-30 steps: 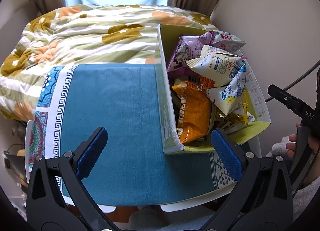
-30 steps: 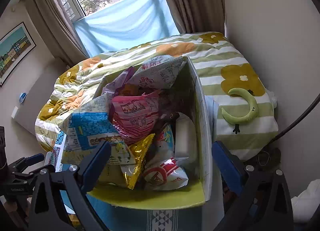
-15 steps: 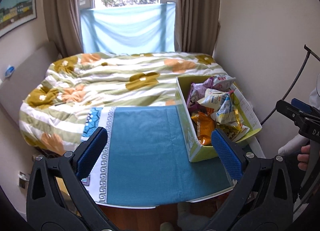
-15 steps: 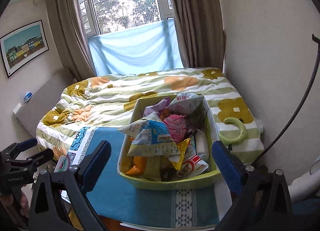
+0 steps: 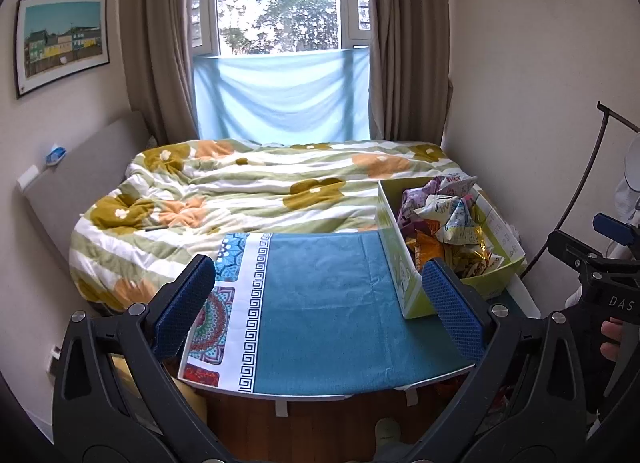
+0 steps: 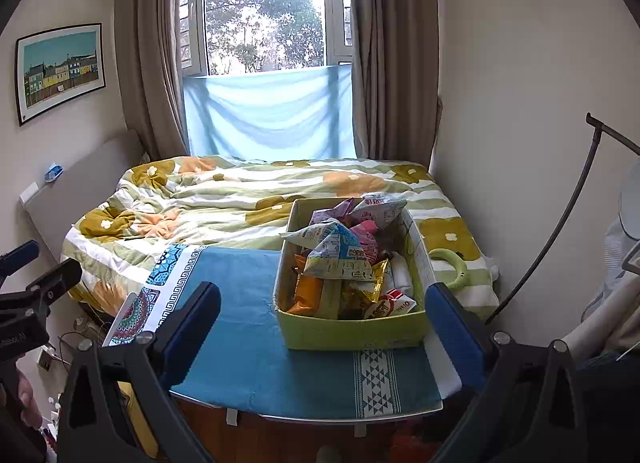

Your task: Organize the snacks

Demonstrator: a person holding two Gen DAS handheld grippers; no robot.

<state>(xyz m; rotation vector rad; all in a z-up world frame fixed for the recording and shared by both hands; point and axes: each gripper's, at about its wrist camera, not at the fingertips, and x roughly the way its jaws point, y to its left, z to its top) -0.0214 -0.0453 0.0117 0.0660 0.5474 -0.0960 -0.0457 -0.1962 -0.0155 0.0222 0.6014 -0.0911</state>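
A green cardboard box (image 6: 352,329) stands on the right part of a small table covered with a teal cloth (image 6: 248,347). It is heaped with several snack bags (image 6: 340,251): blue-white, pink, purple, orange and gold ones. The box also shows in the left wrist view (image 5: 408,287) at the right, with the bags (image 5: 448,219) in it. My left gripper (image 5: 318,311) is open and empty, held back from the table's near edge. My right gripper (image 6: 324,327) is open and empty, also back from the table, facing the box.
A bed with a flowered quilt (image 5: 248,191) lies behind the table. A green curved toy (image 6: 452,267) lies on the quilt right of the box. Walls stand close on both sides. A dark rod (image 6: 560,223) and white frame (image 6: 600,327) stand at the right. Wooden floor (image 5: 320,423) lies below.
Both grippers have pulled back and up from the box, so the whole table, bed and window have come into view. Both stayed open and empty.
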